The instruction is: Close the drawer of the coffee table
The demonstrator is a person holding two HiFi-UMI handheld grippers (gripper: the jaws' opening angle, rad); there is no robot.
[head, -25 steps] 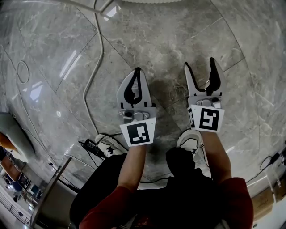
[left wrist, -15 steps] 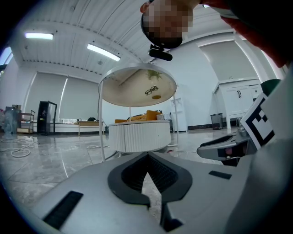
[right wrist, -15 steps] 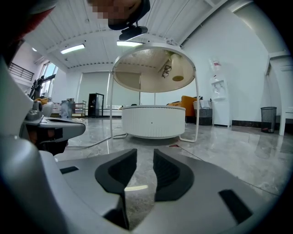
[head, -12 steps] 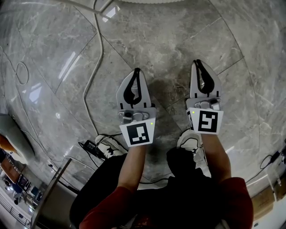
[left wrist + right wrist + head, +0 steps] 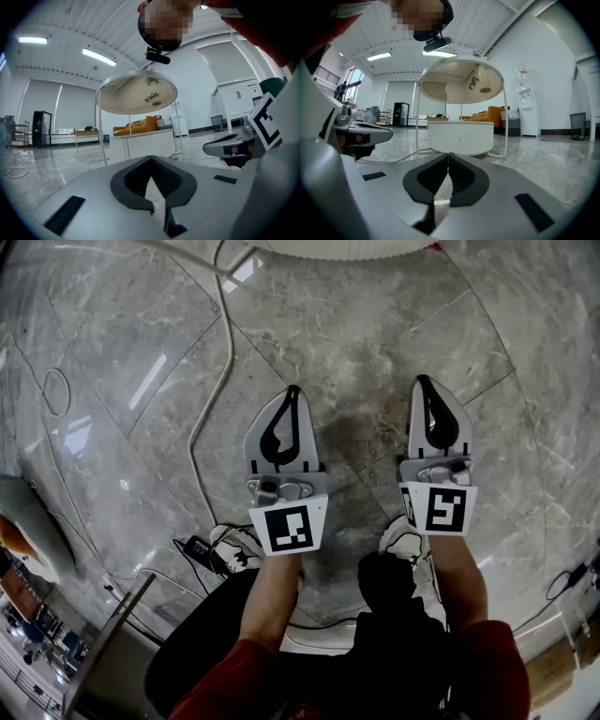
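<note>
Left tool (image 5: 292, 390) clenched, empty; right tool (image 5: 424, 381) just snapped closed on nothing, both above marble floor (image 5: 375, 324). White ribbed coffee table (image 5: 460, 136) stands ahead, well apart; drawer seam indiscernible. Likely light, rigid slider: push flat against front.

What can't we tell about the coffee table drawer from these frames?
- Drawer state: in the right gripper view the coffee table is far off and small, and no drawer front or gap can be read on its ribbed side.
- Head view: the top edge cuts the table off, so only a strip of rim shows.
- Left gripper view: the left gripper hides the table's lower edge, and the side it shows has no readable drawer.
</note>
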